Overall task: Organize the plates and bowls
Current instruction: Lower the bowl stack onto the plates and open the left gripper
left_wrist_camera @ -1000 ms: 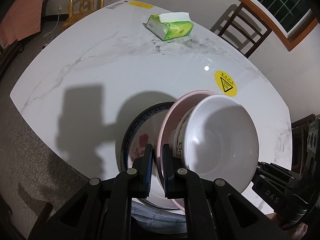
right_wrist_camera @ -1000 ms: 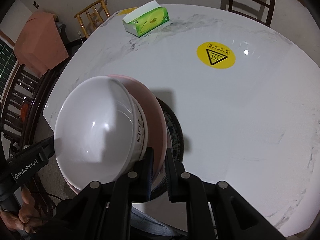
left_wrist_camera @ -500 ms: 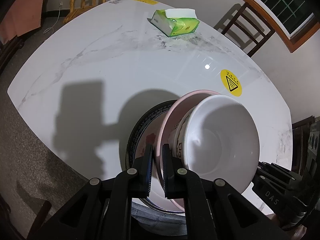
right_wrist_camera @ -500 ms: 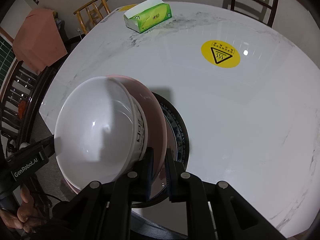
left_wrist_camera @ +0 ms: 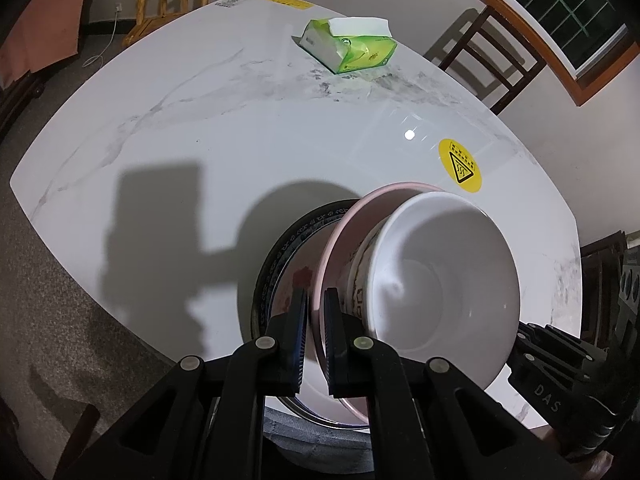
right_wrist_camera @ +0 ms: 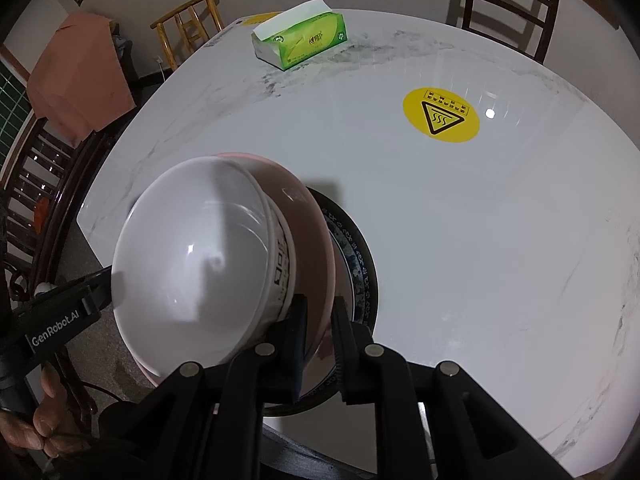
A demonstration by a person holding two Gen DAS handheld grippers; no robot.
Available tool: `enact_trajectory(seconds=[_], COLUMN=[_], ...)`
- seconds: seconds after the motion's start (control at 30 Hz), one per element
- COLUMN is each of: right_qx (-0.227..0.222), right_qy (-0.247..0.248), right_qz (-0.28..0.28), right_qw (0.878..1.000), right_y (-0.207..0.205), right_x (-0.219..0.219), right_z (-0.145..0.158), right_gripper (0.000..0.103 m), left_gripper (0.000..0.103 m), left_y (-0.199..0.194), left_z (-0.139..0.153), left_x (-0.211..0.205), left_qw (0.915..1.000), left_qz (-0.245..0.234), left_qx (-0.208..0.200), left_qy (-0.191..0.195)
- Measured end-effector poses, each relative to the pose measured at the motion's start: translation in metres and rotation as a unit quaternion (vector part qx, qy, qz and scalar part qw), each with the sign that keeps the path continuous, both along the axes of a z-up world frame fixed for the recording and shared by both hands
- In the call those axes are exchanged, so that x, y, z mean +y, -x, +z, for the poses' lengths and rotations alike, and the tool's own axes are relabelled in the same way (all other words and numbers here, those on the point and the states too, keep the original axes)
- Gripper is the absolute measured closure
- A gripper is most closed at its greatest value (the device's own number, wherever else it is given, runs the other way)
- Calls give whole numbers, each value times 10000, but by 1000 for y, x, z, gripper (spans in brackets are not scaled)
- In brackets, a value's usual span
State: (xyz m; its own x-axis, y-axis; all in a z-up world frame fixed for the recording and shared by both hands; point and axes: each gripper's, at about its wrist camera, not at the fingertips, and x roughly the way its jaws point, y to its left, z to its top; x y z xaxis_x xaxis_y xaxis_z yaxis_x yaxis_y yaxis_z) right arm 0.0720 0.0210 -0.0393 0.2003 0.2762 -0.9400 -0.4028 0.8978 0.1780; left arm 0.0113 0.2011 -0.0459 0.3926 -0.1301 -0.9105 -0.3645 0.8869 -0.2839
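The left gripper (left_wrist_camera: 316, 336) is clamped on the rim of a shallow pink plate (left_wrist_camera: 352, 220), and the right gripper (right_wrist_camera: 320, 340) pinches the same rim from the opposite side, its jaws just beginning to ease apart with the rim between them. Nested in the pink plate sits a deep white ceramic bowl with a printed band on its outer wall (left_wrist_camera: 444, 284). Directly beneath lies a round plate with a dark blue patterned border (left_wrist_camera: 280, 256), resting on the table; whether the pink plate touches it yet I cannot tell.

The step in hand looks like setting the pink plate and bowl onto the patterned plate. Next, both grips probably need to let go evenly so the stack settles without sliding.

The white marbled tabletop (left_wrist_camera: 180, 128) carries a green tissue box (left_wrist_camera: 352, 50) at twelve o'clock and a yellow round warning sticker (left_wrist_camera: 460, 170) at two o'clock. Wooden chairs (right_wrist_camera: 188, 36) stand around the table.
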Motion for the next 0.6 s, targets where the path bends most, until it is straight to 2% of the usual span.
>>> enact_trajectory(seconds=[0.3,0.4,0.6], right_qx=[-93,-138,-186], right_qy=[-4,9,5], right_qz=[19,-34,-87], right_qw=[10000,9999,9998], right_y=[3,4,8], right_x=[-2,-6,-16], right_z=[1,1,2], right_gripper=[88,80,69], left_gripper=[95,94,84], left_y=[3,5,8], left_z=[0,4,8], left_x=[0,-1,2], left_qw=[9999,9997,9995], left_qz=[-13,-34,-10], left_qx=[-74,-178,-250], left_qy=[-76,-139,-184])
